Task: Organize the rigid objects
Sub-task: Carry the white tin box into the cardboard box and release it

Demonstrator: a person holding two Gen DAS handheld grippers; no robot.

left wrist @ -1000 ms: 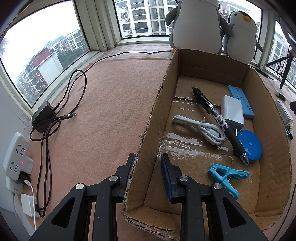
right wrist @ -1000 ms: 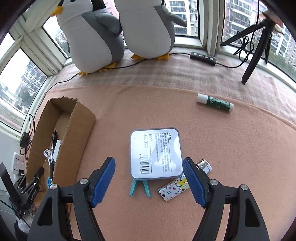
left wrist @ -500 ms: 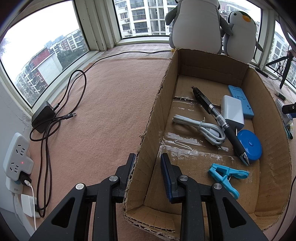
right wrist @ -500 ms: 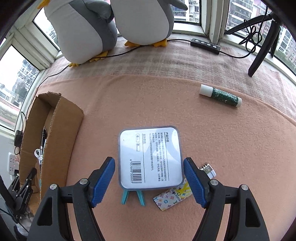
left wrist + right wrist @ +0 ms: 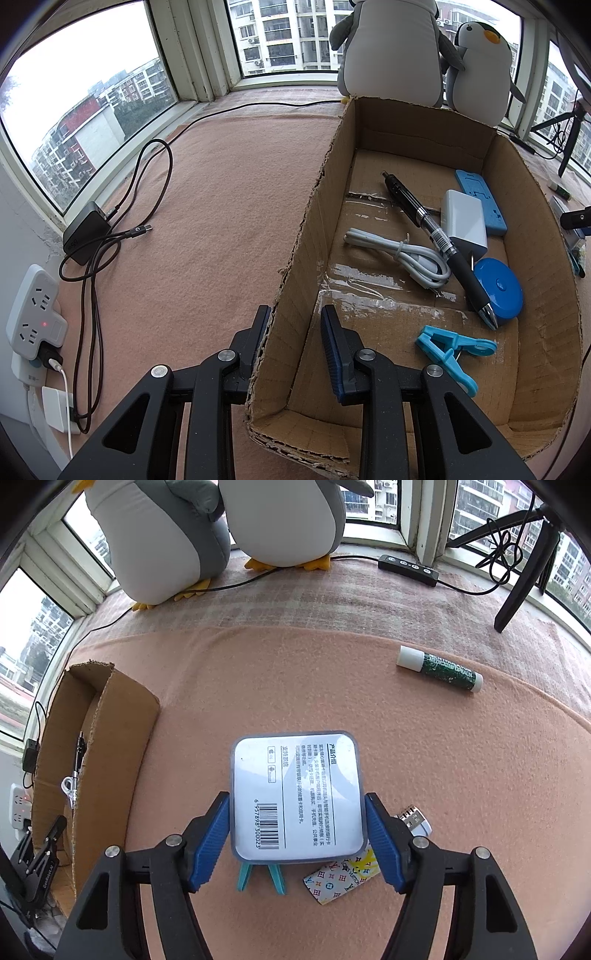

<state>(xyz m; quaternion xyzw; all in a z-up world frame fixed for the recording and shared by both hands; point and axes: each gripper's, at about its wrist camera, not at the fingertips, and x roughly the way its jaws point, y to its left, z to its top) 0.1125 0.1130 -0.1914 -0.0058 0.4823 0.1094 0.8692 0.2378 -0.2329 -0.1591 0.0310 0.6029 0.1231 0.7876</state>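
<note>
A white square case [image 5: 295, 775] with a barcode label lies on the pink felt. It partly covers a teal clip [image 5: 260, 877]. My right gripper [image 5: 297, 805] straddles the case and its jaws are closing, both blue pads against the case's sides. My left gripper [image 5: 295, 321] is shut on the left wall of the cardboard box [image 5: 295, 258], one finger inside and one outside. In the box lie a pen [image 5: 436, 240], a white charger [image 5: 463, 221], a blue tape measure [image 5: 496, 288], a blue clip [image 5: 450, 347] and a coiled white cable [image 5: 402, 254].
A patterned card [image 5: 341, 877] and a USB stick [image 5: 415, 818] lie by the right finger. A green tube [image 5: 439, 668] lies further right. Two plush penguins [image 5: 162, 535] and a tripod leg [image 5: 517, 590] stand by the windows. A power strip [image 5: 33, 314] and cables [image 5: 147, 184] lie left of the box.
My right gripper has sunk towards the white case and its pads have drawn in against the case's sides. The left gripper has stayed still on the box wall.
</note>
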